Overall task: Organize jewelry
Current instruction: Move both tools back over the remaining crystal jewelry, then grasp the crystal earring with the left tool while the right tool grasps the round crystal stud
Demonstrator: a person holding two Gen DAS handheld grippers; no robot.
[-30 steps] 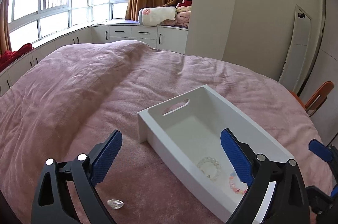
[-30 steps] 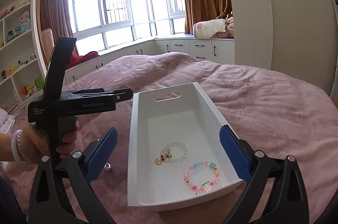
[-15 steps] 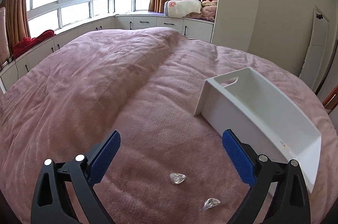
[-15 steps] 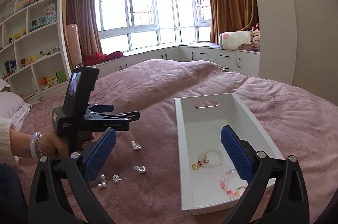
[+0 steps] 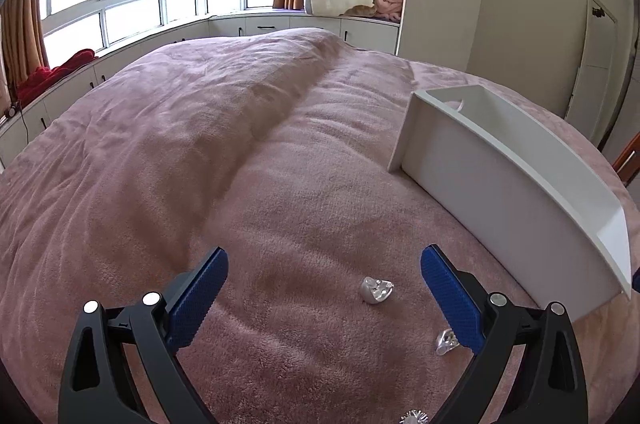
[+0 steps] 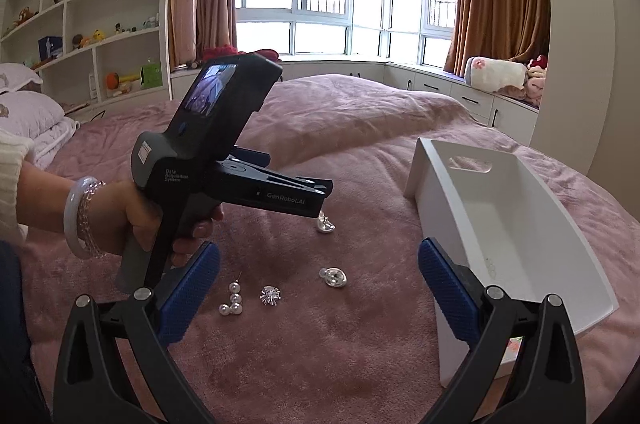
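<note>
Left tool (image 5: 324,276) swung from tray (image 5: 516,180); body reads "GenRobot.AI".

— How many loose pieces lie on the blanket between the right tongs' blue tips?
— Four: two silver earrings (image 6: 326,223) (image 6: 334,277), one pearl cluster (image 6: 231,303), one spiky stud (image 6: 270,295).
— Trays?
— One white tray (image 6: 516,224), right of them.
</note>
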